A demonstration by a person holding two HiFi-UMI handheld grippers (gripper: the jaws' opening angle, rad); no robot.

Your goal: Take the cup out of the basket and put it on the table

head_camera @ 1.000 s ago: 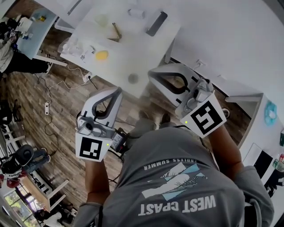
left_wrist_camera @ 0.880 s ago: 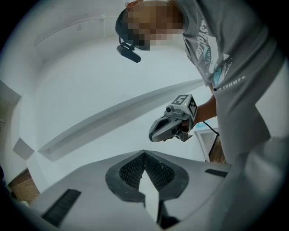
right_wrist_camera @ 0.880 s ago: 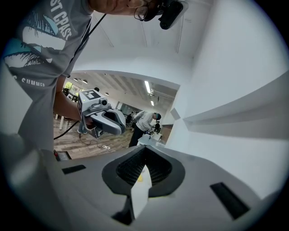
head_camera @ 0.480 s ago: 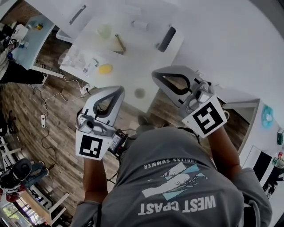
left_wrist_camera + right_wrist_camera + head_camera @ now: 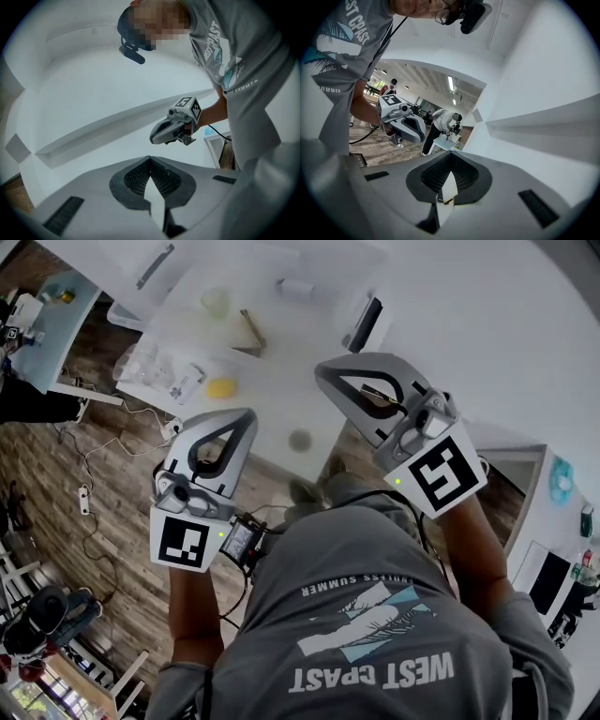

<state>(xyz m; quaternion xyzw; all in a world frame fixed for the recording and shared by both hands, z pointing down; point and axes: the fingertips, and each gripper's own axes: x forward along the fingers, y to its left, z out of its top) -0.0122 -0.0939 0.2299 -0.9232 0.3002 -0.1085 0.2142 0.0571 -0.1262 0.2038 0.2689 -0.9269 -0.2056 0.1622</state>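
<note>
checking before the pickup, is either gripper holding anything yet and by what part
Nothing is held. The left gripper has its jaws shut together with nothing between them, and the right gripper is likewise shut and empty.

A yellow lump (image 5: 221, 387) lies near a wooden stick (image 5: 251, 332).

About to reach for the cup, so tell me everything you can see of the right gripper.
The right gripper is pale grey plastic, a teardrop loop narrowing to the tip, with a black-and-white marker cube at its rear. Its dark ribbed fingers are shut together, nothing between them. Held roughly level in the person's right hand, it shows over the white table at its near edge, touching no object.
</note>
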